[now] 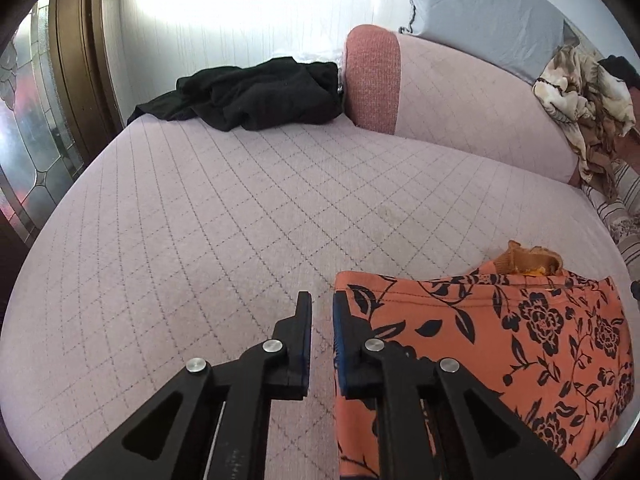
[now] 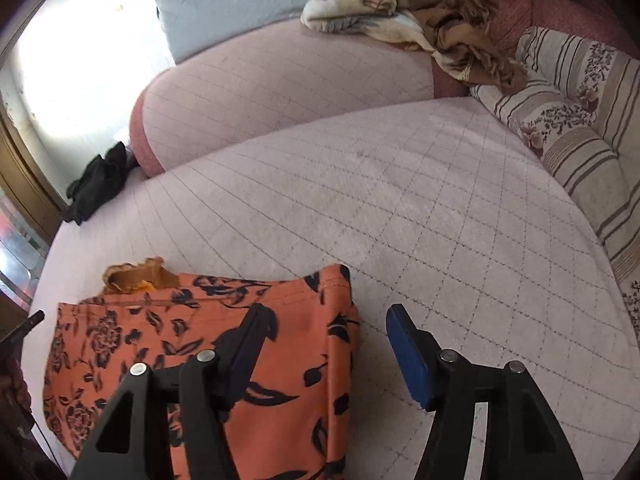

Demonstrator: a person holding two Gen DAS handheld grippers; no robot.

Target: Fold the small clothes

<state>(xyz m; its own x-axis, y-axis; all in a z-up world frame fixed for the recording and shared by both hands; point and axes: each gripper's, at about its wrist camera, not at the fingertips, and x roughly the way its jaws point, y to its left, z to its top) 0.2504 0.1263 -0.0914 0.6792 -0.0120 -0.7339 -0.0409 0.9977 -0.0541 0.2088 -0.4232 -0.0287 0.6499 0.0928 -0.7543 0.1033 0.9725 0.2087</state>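
An orange garment with a dark floral print (image 1: 500, 340) lies folded flat on the pink quilted sofa seat (image 1: 200, 220). A mustard-brown bit of cloth (image 1: 528, 258) pokes out at its far edge. My left gripper (image 1: 322, 300) hovers at the garment's left edge with only a narrow gap between its fingers. Nothing is in that gap, and the right finger (image 1: 344, 332) hangs over the cloth's edge. In the right wrist view my right gripper (image 2: 328, 312) stands wide open above the garment's (image 2: 180, 320) right edge, its pads off the cloth.
A crumpled black garment (image 1: 256, 92) lies at the seat's far end beside the pink backrest (image 1: 460, 92). A grey pillow (image 1: 480, 8) and a beige patterned blanket (image 2: 400, 4) sit on top. A striped cushion (image 2: 568, 120) bounds the right side, and a glazed door (image 1: 24, 140) stands at the left.
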